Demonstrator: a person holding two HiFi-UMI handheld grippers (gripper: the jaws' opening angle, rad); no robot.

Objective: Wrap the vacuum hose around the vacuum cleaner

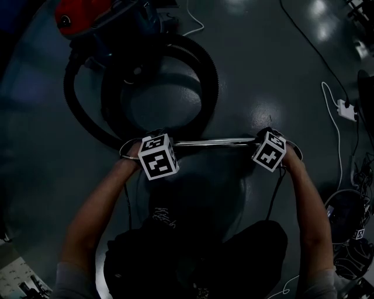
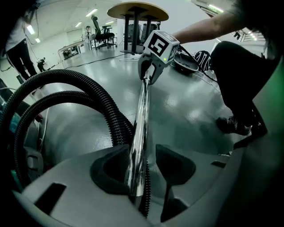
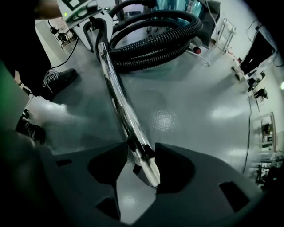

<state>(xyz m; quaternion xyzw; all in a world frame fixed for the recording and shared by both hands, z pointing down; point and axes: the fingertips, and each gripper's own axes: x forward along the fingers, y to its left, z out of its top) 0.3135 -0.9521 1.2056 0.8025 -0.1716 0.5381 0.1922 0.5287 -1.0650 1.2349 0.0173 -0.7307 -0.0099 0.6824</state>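
Already the vacuum hose (image 1: 210,73) appears looped around the vacuum cleaner (image 1: 87,17), far left. The right gripper (image 3: 140,164) clamps the chrome wand (image 1: 216,142) by its tip, while the left gripper (image 2: 142,173) sits slack around it. Only the wand seems left to stow.

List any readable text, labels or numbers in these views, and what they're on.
No readable words or numbers in any view.
left cube, right cube: black-and-white square marker patterns, no letters.
vacuum cleaner: any label too dark to read.
white object, lower left of head view: marks too small to read.
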